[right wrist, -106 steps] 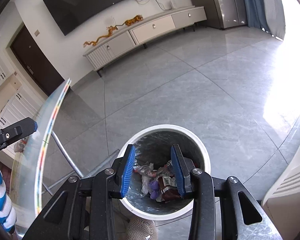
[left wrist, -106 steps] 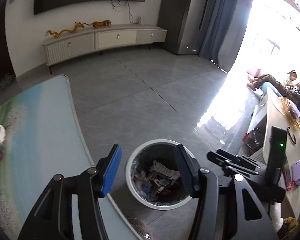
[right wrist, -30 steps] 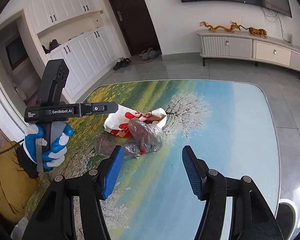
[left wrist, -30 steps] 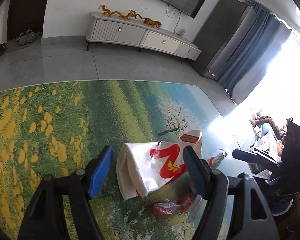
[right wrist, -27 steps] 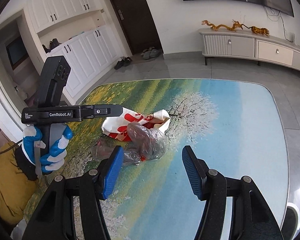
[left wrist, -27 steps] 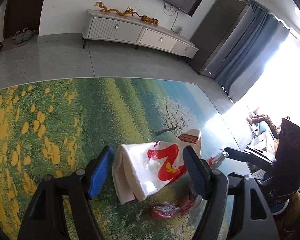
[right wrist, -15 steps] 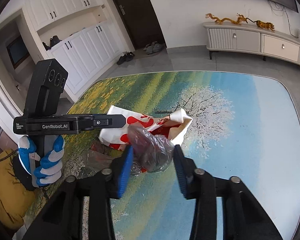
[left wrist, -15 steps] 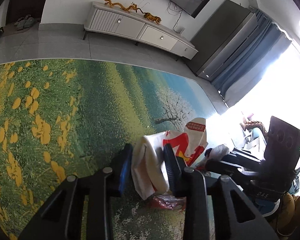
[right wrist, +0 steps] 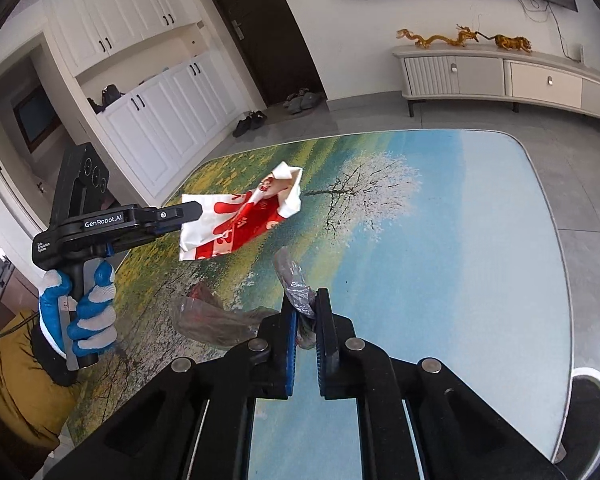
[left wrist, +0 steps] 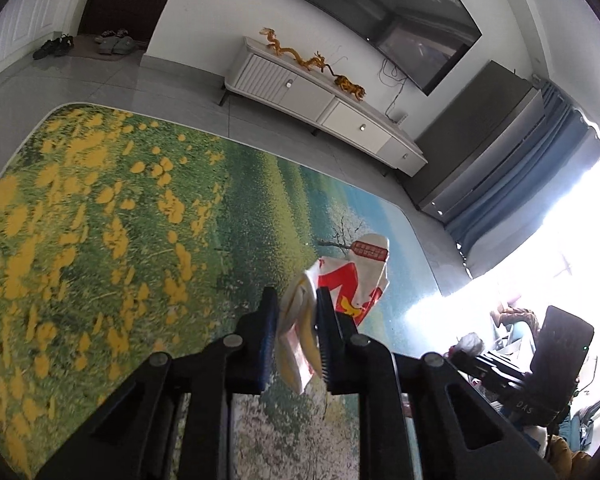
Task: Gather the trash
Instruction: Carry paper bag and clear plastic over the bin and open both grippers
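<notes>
Gripping trash with both tools at once, we are at the pick-up step of the collecting job.

From the left wrist, our left gripper (left wrist: 298, 322) has just been closing, and its jaws now clamp on a white and red bag (left wrist: 342, 286). The crumpled edge of the bag sits pinched between the blue pads; the rest sticks out ahead of the fingers and looks to hang clear of the table (left wrist: 100, 216), whose top is printed with yellow flowers and a green field. Low at the right edge we make out the other tool, dark against the window glare.

From the right wrist, our right gripper (right wrist: 305, 312) has also just been closing, and its jaws stand nearly together, clamped on a thin clear plastic wrapper (right wrist: 294, 284). A twist of it pokes up past the fingertips. A second clear plastic bag (right wrist: 216, 316) with a bit of red inside lies on the tabletop just to the left of the fingers; we cannot tell whether it is joined to the piece we hold. Farther left, a gloved hand (right wrist: 78, 312) holds the left tool, with the white and red bag raised above the table.

Next, we judge, both loads need carrying off the table to a bin, which is not in view. The grips must stay firm on these light, slippery pieces, and the loose bag left behind calls for another trip.
</notes>
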`<state>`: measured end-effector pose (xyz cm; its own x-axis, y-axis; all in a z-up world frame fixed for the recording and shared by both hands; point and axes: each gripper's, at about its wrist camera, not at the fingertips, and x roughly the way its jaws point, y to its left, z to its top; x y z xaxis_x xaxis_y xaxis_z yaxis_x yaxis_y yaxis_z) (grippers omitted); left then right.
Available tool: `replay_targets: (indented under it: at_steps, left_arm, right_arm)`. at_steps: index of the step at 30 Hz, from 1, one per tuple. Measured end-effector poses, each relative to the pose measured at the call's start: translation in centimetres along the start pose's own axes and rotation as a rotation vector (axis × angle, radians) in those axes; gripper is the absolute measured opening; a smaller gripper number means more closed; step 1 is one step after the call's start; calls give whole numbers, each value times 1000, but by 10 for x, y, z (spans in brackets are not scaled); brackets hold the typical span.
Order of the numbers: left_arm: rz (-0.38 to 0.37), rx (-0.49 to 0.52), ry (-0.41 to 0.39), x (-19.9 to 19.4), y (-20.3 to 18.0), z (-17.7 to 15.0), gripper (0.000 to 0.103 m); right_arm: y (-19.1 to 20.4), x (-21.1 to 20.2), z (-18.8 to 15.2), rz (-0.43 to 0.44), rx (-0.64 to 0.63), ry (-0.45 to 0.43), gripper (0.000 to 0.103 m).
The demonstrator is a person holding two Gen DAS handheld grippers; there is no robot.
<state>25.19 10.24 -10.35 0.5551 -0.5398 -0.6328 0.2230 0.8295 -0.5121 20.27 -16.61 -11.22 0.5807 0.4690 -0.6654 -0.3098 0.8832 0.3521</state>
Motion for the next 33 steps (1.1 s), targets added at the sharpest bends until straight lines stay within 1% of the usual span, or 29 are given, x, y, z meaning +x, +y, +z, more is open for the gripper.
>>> replay_targets:
  at_steps: [4, 9, 12, 16, 21, 24, 27, 30, 33]
  left_arm:
    - [70, 40, -50, -42, -18, -18, 17]
    - [129, 97, -109, -94, -49, -46, 17]
    - [128, 110, -137, -119, -66, -58, 17]
    - [112, 116, -172, -143, -83, -67, 17]
    - [88, 125, -216, -173, -108, -77, 17]
    - [71, 147, -234, -182, -127, -80, 17]
    - [45, 180, -234, -181, -152, -79, 17]
    - [12, 213, -215, -170, -180, -79, 18]
    - [-23, 252, -182, -148, -212, -79, 17]
  right_arm:
    - [8, -37, -11, -7, -4, -38, 8]
    - [14, -85, -22, -24, -8, -95, 8]
    - [16, -114, -32, -38, -6, -134, 8]
    - [19, -151, -46, -60, 0, -186, 8]
    - [13, -193, -56, -90, 14, -255, 8]
    - [6, -214, -61, -115, 26, -292, 8]
    - [-9, -236, -68, -142, 52, -330, 8]
    - [-25, -252, -79, -175, 89, -357, 8]
    - [-51, -267, -89, -216, 136, -379, 8]
